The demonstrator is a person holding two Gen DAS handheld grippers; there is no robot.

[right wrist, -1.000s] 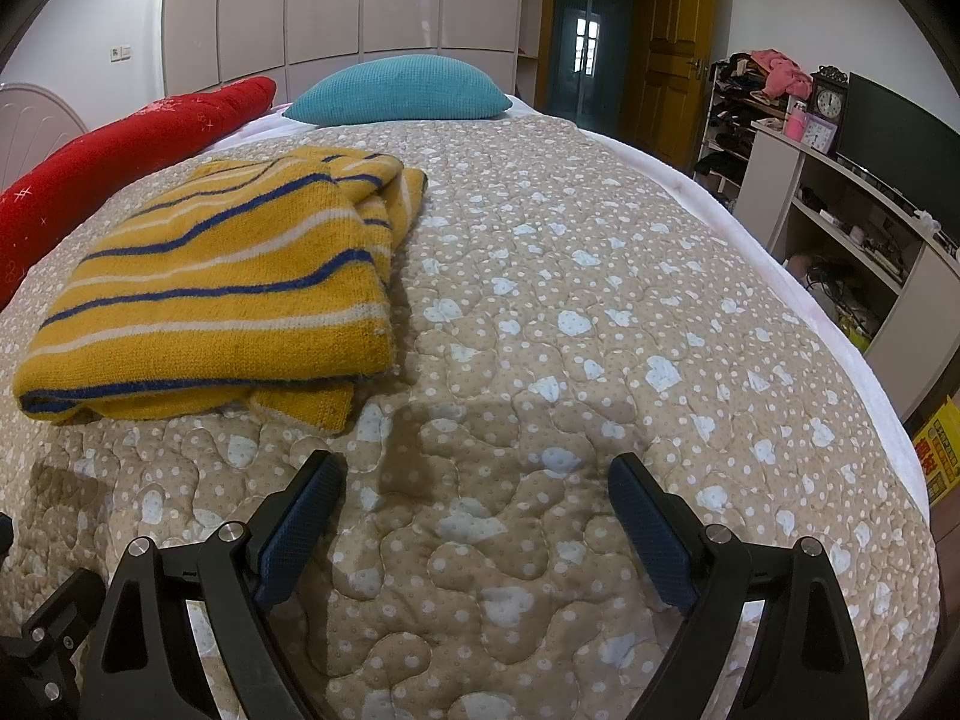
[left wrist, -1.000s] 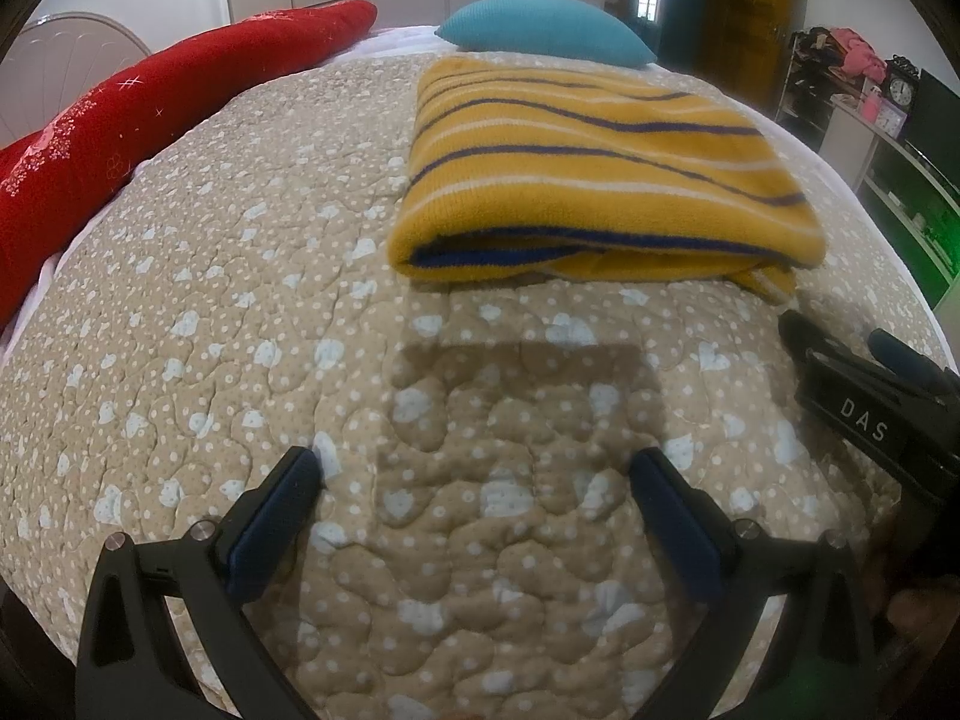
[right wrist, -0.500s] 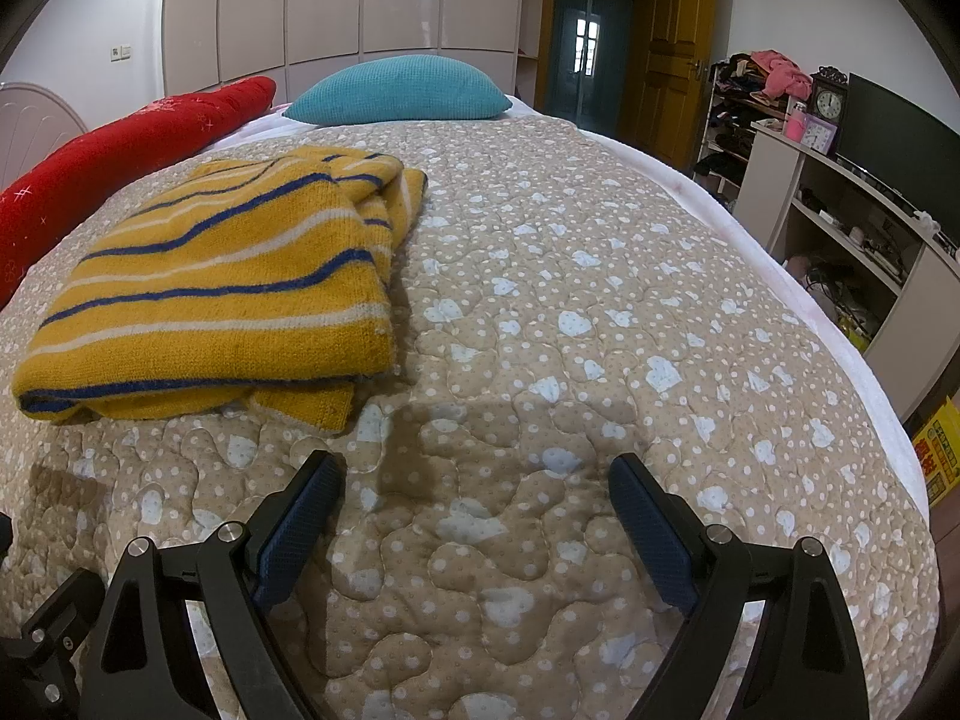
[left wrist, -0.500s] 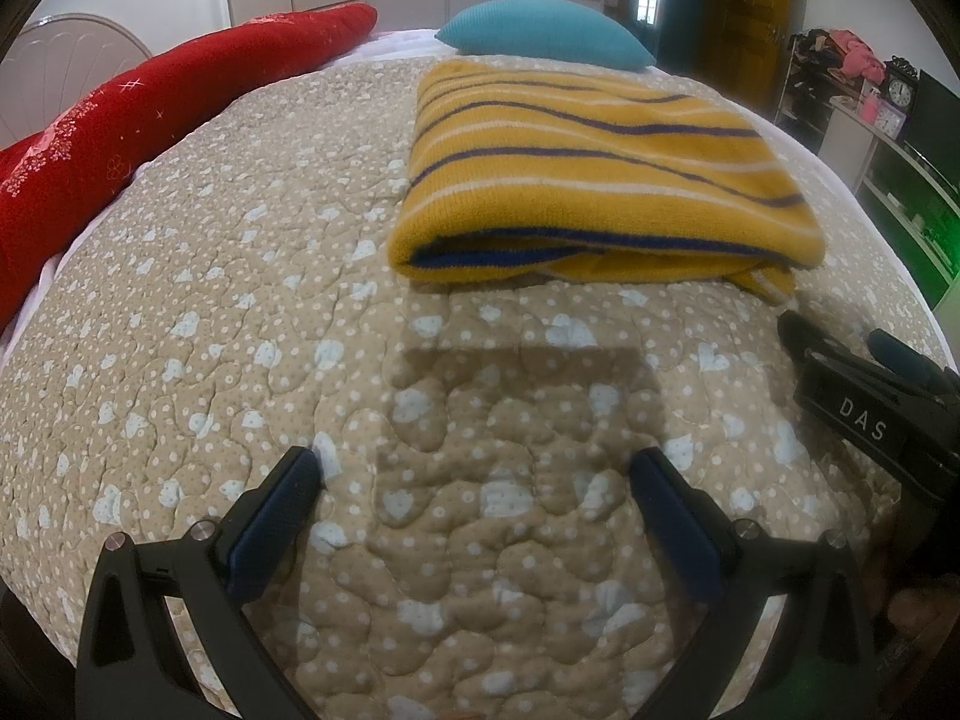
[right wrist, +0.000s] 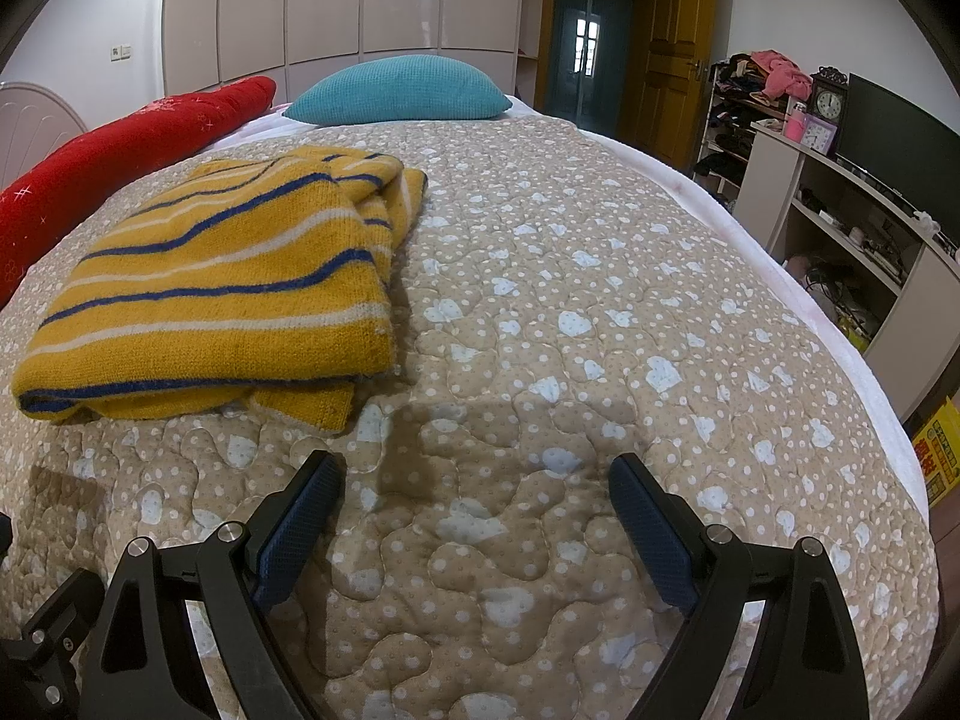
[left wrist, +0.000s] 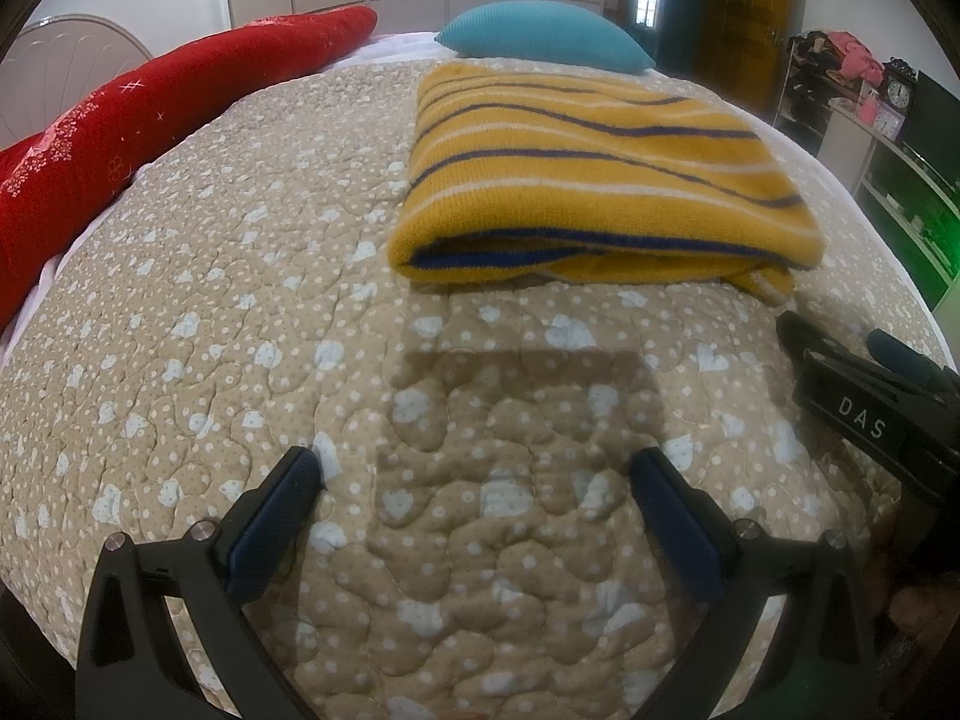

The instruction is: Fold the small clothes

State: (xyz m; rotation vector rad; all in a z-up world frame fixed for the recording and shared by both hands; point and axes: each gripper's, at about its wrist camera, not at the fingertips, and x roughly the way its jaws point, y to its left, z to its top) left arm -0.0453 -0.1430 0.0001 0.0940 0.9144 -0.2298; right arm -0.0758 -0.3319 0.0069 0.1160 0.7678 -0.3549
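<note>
Left wrist view looks across the bed at a mustard-yellow knitted sweater with navy and cream stripes (left wrist: 600, 180), folded into a thick rectangle and lying flat on a beige quilted bedspread dotted with white spots and pale hearts (left wrist: 240, 312). Its near edge shows a rounded fold with a navy band, and a lower layer of the same knit pokes out at the near right corner. The right wrist view shows the sweater (right wrist: 222, 288) off to the left, its far end bunched in loose ridges.

The left gripper (left wrist: 477, 474) hangs over bare quilt just short of the sweater, jaws wide apart and holding nothing. The right gripper (right wrist: 474, 474) is likewise spread wide over bare quilt, to the right of the sweater's near corner and not touching it. Part of the right gripper's black body, lettered DAS, shows at the right edge of the left wrist view.

A long red bolster with a sparkle print (left wrist: 150, 114) lies along the left edge of the bed, and a teal textured pillow (right wrist: 396, 90) sits at the far end, beyond the sweater. Nothing lies between either gripper and the sweater.

To the right of the bed stands a low pale shelf unit (right wrist: 852, 252) with small clutter in its open compartments, too small to identify. On top are a dark flat screen (right wrist: 900, 144) and an ornate dark clock (right wrist: 829, 101), with a heap of pink and dark clothing (right wrist: 774, 69) on the racks behind.
</note>
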